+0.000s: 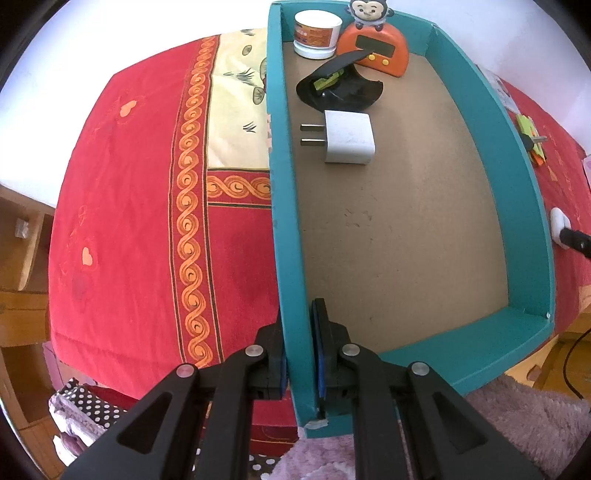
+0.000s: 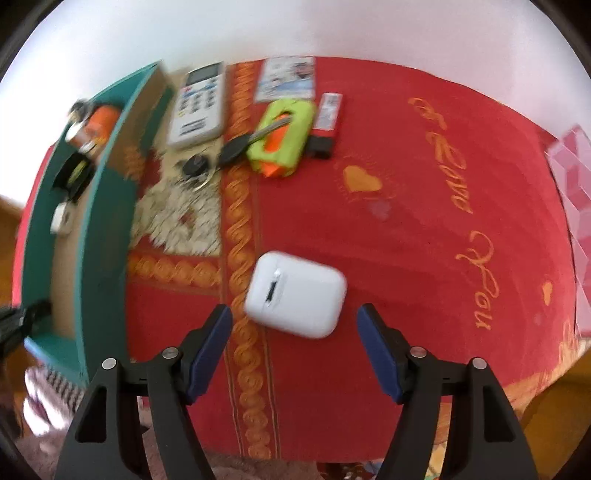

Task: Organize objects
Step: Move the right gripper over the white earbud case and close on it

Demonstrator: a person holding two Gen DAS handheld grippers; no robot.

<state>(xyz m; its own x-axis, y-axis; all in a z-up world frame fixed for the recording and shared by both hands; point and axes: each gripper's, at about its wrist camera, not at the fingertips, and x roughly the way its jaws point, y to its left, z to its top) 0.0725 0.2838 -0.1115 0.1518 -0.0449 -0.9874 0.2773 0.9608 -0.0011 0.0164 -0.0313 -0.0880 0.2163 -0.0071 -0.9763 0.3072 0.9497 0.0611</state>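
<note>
My left gripper (image 1: 300, 350) is shut on the left wall of a teal box (image 1: 286, 206), near its front corner. Inside the box lie a white plug adapter (image 1: 349, 138), a black case (image 1: 338, 86), an orange clock (image 1: 378, 46) and a white cup (image 1: 317, 33). My right gripper (image 2: 294, 328) is open just in front of a white earbud case (image 2: 295, 293) on the red cloth; the case lies between and slightly beyond the fingertips. The teal box also shows at the left in the right wrist view (image 2: 107, 192).
On the cloth behind the earbud case lie a white remote (image 2: 199, 105), a car key (image 2: 231, 149), a green-orange holder (image 2: 282, 134), a red-black stick (image 2: 327, 123) and a card (image 2: 288, 79). A pink box (image 2: 572, 173) stands at the right.
</note>
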